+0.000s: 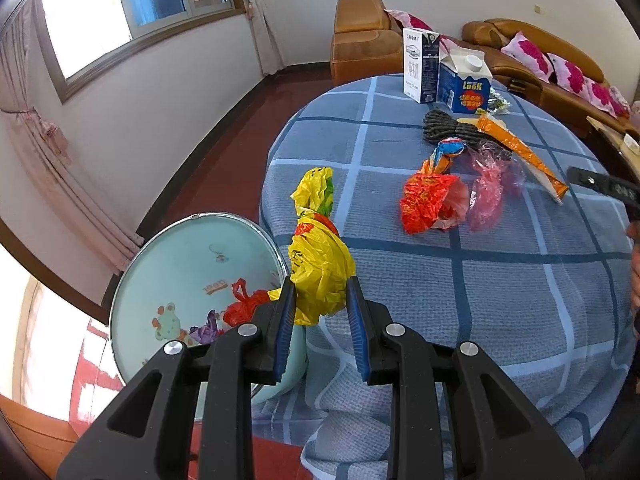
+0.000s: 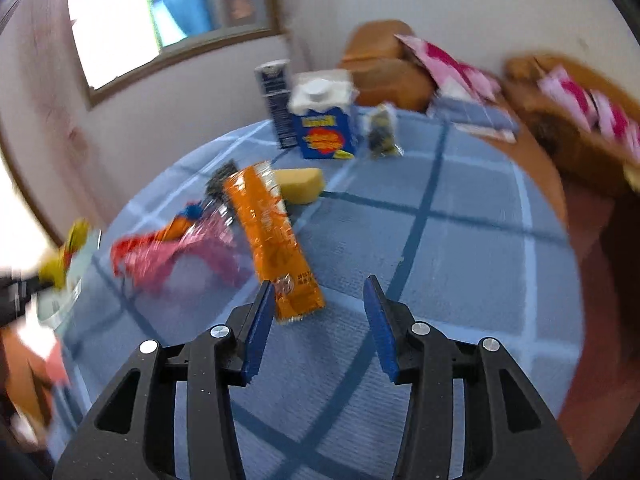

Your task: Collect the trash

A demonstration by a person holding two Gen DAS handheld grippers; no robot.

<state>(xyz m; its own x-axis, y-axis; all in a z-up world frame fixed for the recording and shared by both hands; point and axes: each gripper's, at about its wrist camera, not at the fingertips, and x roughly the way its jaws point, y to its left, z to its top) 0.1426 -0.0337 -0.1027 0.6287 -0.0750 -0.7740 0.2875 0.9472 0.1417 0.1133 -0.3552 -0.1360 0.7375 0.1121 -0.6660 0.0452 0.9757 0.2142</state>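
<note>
A crumpled yellow plastic bag (image 1: 320,264) is held pinched in the left gripper (image 1: 320,300) at the tabletop edge, above the pale-blue bin (image 1: 180,272) — release is called for next; the right gripper (image 2: 318,300) is parted, empty, beside a long orange wrapper (image 2: 272,236).

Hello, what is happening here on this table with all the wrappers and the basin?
A person is clearing trash from the checked tablecloth with two hand-held grippers. The left gripper holds a crumpled yellow plastic bag near the light blue basin, which already contains a few scraps. The right gripper is open, its left pad right beside the end of a long orange wrapper. Red and pink wrappers and two cartons remain on the table.
</note>
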